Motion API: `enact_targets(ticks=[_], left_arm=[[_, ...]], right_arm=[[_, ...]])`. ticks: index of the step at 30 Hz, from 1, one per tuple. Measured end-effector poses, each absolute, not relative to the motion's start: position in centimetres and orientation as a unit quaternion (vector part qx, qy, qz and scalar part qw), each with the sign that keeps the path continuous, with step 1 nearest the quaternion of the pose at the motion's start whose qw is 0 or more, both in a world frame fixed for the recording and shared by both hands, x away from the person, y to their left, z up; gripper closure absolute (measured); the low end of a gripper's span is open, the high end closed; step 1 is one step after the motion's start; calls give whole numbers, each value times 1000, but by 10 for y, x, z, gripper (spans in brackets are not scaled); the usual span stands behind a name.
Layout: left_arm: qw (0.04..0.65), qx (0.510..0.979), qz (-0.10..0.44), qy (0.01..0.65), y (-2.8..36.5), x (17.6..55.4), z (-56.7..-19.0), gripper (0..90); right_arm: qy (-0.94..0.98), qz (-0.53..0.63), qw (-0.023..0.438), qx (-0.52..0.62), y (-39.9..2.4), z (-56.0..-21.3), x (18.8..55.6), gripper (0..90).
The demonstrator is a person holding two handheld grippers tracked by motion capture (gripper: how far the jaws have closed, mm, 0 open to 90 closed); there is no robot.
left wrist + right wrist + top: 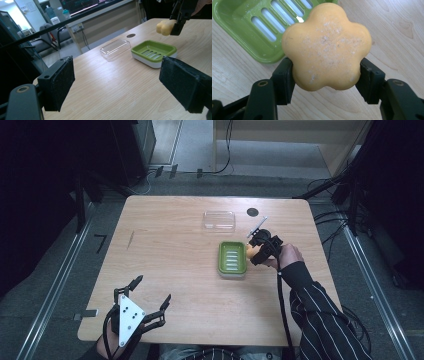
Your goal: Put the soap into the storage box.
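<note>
High view: a wooden table (180,270) stands on a grey floor, with a person's forearms coming in from its near edge. The right gripper (254,251), held by a hand in a striped sleeve (320,315), sits right of the table's middle, its jaws clamped on a pale orange, flower-shaped soap (249,251). The soap hangs just beside the right rim of a green soap dish (232,258), which lies flat near the middle of the table, toward the right edge. A clear plastic lid (219,219) rests apart from the dish, closer to the far edge, with a dark round grommet (252,212) to its right near that edge. The left gripper (152,295) is near the near-left corner, its jaws spread wide and holding nothing, the grey three-cornered plate (128,317) showing on top.

Right gripper view: the two black jaws press the soap (327,47) from both sides; its five-lobed face is dusted with pale specks. Beyond it lies the dish (242,27), slotted along its floor, on the wood.

Left gripper view: the open jaws frame bare tabletop; farther off lie the lid (115,48) and the dish (153,52), with the soap (165,27) lifted above the dish's far side in the other gripper (176,23).
</note>
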State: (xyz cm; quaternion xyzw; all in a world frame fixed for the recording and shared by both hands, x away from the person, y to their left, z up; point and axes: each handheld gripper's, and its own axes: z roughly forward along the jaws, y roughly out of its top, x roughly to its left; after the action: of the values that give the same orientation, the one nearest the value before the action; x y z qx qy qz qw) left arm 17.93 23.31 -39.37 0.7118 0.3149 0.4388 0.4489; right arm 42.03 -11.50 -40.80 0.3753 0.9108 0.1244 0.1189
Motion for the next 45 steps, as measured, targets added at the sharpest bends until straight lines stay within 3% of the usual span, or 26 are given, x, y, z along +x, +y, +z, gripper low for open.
enact_targets(ticks=[45], left_arm=[[446, 710, 442, 318, 236, 177, -394, 135]], right_arm=[[925, 146, 124, 329, -69, -402, 425, 403]])
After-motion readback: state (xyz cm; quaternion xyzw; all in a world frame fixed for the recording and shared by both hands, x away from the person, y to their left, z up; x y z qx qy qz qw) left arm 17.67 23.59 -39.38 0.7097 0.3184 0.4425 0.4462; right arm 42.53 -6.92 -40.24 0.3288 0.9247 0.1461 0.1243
